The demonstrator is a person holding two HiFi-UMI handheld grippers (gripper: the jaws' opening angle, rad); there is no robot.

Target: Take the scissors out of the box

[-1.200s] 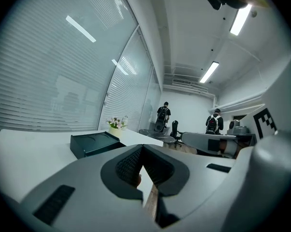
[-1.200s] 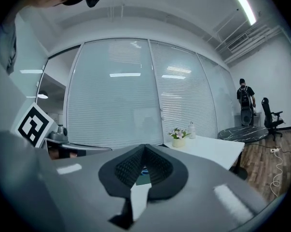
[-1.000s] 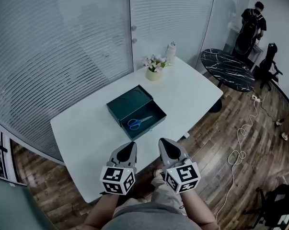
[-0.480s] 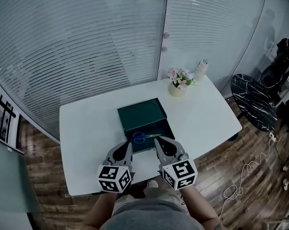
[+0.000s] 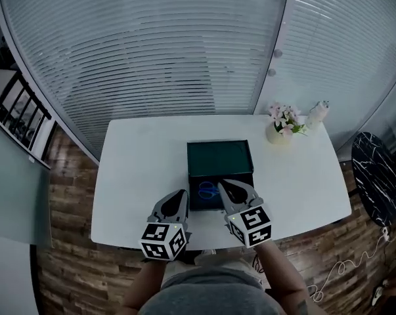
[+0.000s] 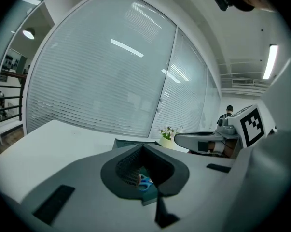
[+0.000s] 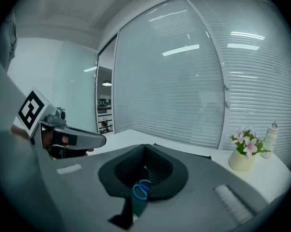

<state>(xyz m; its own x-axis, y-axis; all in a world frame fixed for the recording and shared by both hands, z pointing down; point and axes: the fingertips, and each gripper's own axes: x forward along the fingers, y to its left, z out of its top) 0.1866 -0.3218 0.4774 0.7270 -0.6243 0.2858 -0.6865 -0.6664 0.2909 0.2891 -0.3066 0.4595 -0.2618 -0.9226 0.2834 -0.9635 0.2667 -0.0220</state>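
Note:
A dark green box (image 5: 219, 157) lies open in the middle of the white table (image 5: 138, 176). Blue-handled scissors (image 5: 207, 190) lie in its near tray. In the left gripper view the scissors (image 6: 144, 181) peep through the gap below the jaws, and the right gripper view shows the scissors (image 7: 141, 190) the same way. My left gripper (image 5: 182, 193) is shut and empty, just left of the box's front corner. My right gripper (image 5: 222, 183) is shut and empty, its tip over the box's near edge beside the scissors.
A vase of pink flowers (image 5: 280, 132) and a white bottle (image 5: 318, 113) stand at the table's far right. A glass wall with blinds (image 5: 184, 51) runs behind the table. A black marble table (image 5: 376, 176) stands at the right over wooden floor.
Both grippers have come forward over the table's near edge to the box's front. The view has swung, so the table now lies square ahead.

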